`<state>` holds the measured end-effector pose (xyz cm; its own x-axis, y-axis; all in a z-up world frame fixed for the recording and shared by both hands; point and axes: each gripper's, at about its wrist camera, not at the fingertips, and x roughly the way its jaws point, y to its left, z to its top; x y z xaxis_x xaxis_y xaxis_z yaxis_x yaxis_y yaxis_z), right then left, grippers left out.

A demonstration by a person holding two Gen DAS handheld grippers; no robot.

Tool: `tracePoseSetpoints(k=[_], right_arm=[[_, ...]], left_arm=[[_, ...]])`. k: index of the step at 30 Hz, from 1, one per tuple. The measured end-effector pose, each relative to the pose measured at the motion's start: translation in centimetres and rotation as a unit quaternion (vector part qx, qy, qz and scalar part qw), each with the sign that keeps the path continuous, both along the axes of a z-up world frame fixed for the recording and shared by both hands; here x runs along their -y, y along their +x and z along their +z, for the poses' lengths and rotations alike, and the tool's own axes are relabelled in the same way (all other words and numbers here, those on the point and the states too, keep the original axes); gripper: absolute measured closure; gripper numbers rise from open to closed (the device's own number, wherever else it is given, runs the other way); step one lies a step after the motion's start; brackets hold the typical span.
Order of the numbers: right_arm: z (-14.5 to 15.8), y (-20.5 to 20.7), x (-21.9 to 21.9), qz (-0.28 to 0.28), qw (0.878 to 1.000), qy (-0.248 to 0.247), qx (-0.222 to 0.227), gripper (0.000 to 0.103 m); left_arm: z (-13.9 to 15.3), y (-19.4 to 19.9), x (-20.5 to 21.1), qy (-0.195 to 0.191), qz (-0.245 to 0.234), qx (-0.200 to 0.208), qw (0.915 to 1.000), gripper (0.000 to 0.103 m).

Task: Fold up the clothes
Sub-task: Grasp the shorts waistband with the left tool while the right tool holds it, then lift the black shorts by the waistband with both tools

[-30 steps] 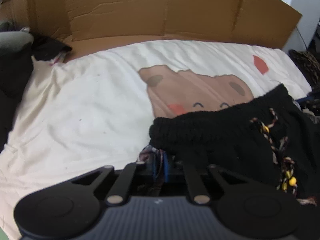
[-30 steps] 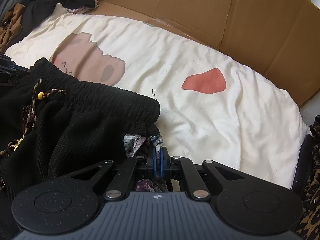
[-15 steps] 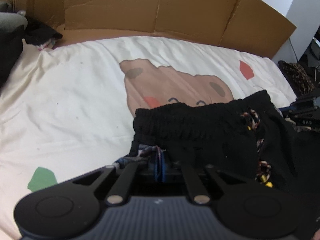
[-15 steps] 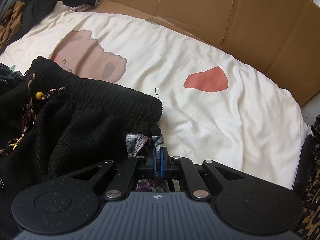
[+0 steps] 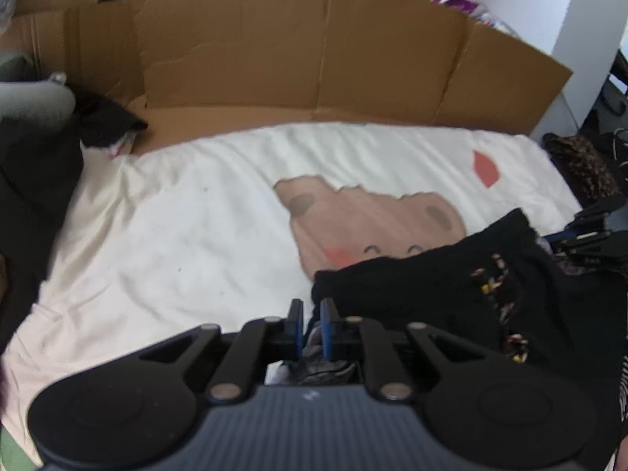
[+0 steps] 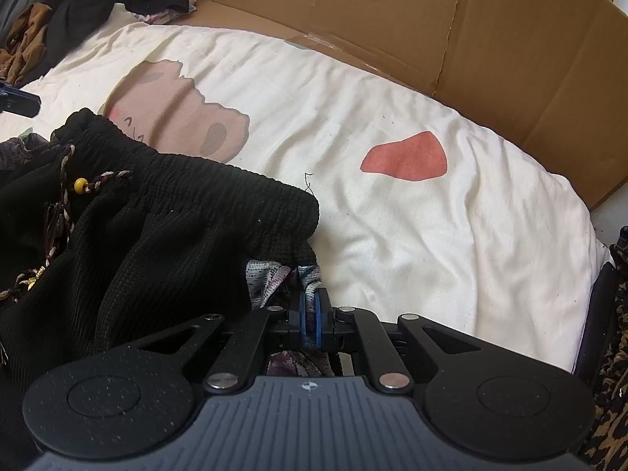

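Counting first: one black garment (image 6: pixel 157 235) with a ribbed elastic waistband, one braided drawcord (image 6: pixel 66 180) carrying a yellow bead, one cream sheet (image 6: pixel 431 235) printed with a brown animal face (image 5: pixel 369 223) and a red patch (image 6: pixel 408 157), one cardboard wall (image 5: pixel 314 47), two grippers.

The garment lies on the sheet, its waistband covering the lower edge of the animal face. A patterned grey lining (image 6: pixel 282 274) shows under the waistband corner.

Right gripper (image 6: pixel 311 314): blue pads pressed together with a strip of that lining pinched between them, at the waistband corner farthest from the face.

Left gripper (image 5: pixel 312 324): jaws have just been opening; a narrow gap now stands between the pads, with patterned fabric lying in the gap. Pads look apart from the cloth, no pinch visible.

Hard to read: the left wrist view is motion-blurred. Lower part of the garment is cut off by the frame and the gripper bodies. A dark clothing heap (image 6: pixel 78 11) beyond the face is only partly in frame; item count there cannot be told.
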<state>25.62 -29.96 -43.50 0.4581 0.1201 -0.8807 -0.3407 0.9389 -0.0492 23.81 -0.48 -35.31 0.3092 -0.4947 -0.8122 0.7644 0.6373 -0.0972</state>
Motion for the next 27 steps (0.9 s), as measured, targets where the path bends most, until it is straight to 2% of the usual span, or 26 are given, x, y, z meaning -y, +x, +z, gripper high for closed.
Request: tracePoseSetpoints(k=[7,10,19,24,27], right_arm=[[0.0,-0.1,-0.1,-0.001,1.000,-0.001,0.000,0.101],[0.0,0.0,-0.1,-0.001,1.000,-0.001,0.000,0.101],[-0.1,0.0,-0.2,-0.002,1.000,0.000,-0.001,0.101],[-0.1,-0.1,-0.1,-0.003,1.000,0.000,-0.001,0.101],[-0.1,-0.1,-0.1,-0.003,1.000,-0.001,-0.001,0.101]], left_arm=[[-1.8,0.6,0.0,-0.005,-0.003,-0.022,0.9997,0.087],[-2.7,0.8,0.2,0.004,-0.010,-0.029,0.9995,0.086],[-3.9,1.7,1.1,0.025,-0.034,-0.040,0.9983,0.074],[-4.2,2.8,2.1,0.038,-0.057,-0.055,0.9961,0.073],[-4.5,3.5,2.7,0.041,-0.071,-0.075,0.9938,0.077]])
